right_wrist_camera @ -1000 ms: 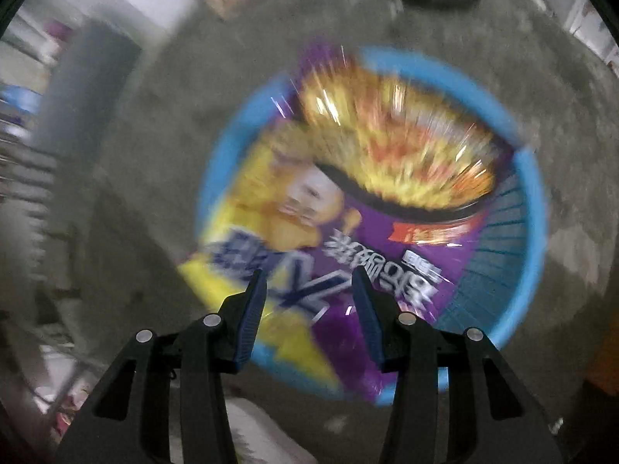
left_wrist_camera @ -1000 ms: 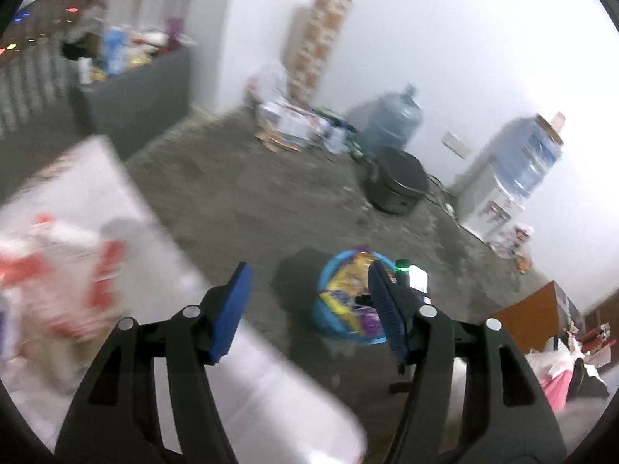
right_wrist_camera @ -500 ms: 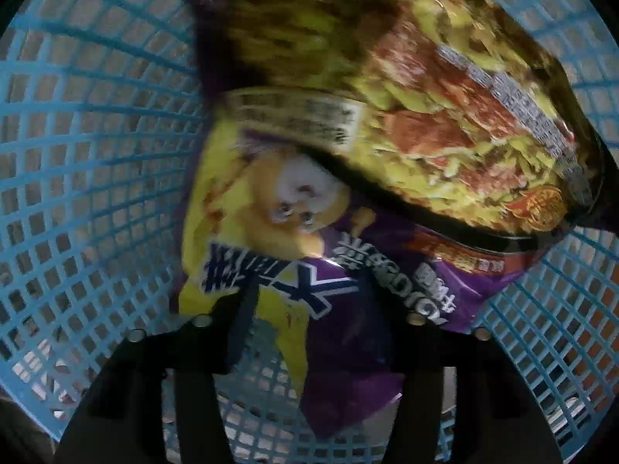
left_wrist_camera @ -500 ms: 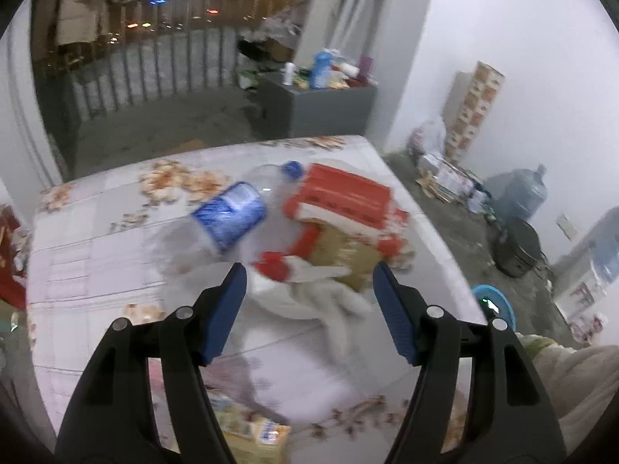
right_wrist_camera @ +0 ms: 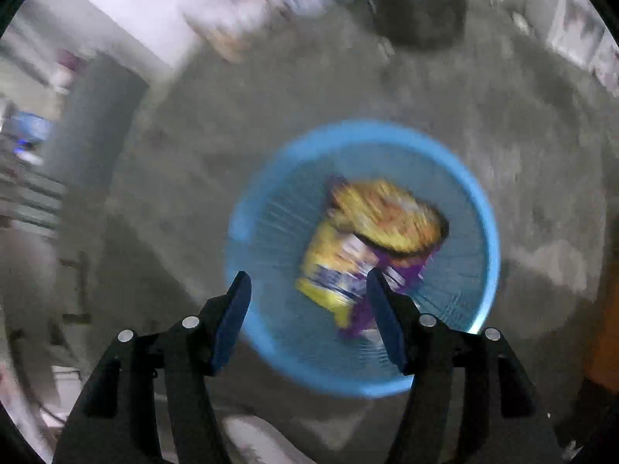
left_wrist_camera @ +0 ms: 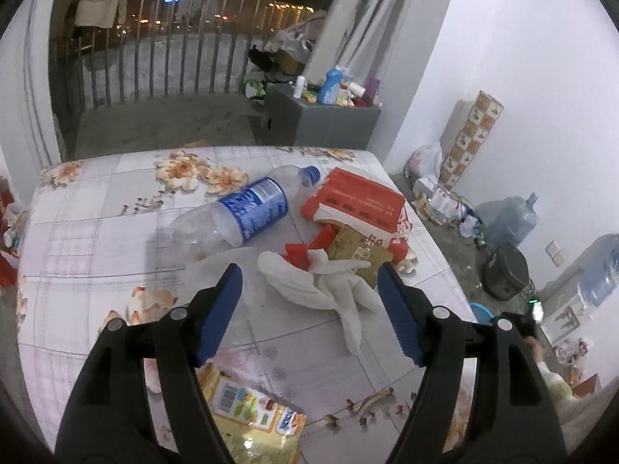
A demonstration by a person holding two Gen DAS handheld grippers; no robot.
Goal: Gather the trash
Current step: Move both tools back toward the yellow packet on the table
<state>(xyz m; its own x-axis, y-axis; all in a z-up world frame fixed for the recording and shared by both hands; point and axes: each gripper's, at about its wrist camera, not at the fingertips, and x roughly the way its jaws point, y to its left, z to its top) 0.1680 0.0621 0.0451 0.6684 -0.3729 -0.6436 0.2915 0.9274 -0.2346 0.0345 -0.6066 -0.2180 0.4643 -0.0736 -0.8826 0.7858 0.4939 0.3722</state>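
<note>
My left gripper (left_wrist_camera: 309,286) hangs over a table with a floral cloth (left_wrist_camera: 96,239), its jaws opening with nothing between the pads. Just ahead of it lies crumpled white tissue (left_wrist_camera: 329,286), a red and white carton (left_wrist_camera: 359,208), a brown packet (left_wrist_camera: 359,251) and a clear plastic bottle with a blue label (left_wrist_camera: 247,212). A yellow snack wrapper (left_wrist_camera: 247,413) lies under the left finger. My right gripper (right_wrist_camera: 307,297) is above a blue mesh basket (right_wrist_camera: 271,201) on the floor, jaws opening and empty. A purple and yellow snack bag (right_wrist_camera: 371,239) lies inside the basket.
A grey cabinet (left_wrist_camera: 321,120) topped with bottles stands beyond the table by a railing (left_wrist_camera: 166,38). Right of the table on the concrete floor are a black cooker (left_wrist_camera: 506,270), water jugs (left_wrist_camera: 510,220) and bags by the wall. The basket's rim (left_wrist_camera: 481,311) peeks past the table edge.
The left gripper swung from facing the floor and basket round to the table trash. The right gripper let go of the snack bag, which now lies in the basket, and rose above it.
</note>
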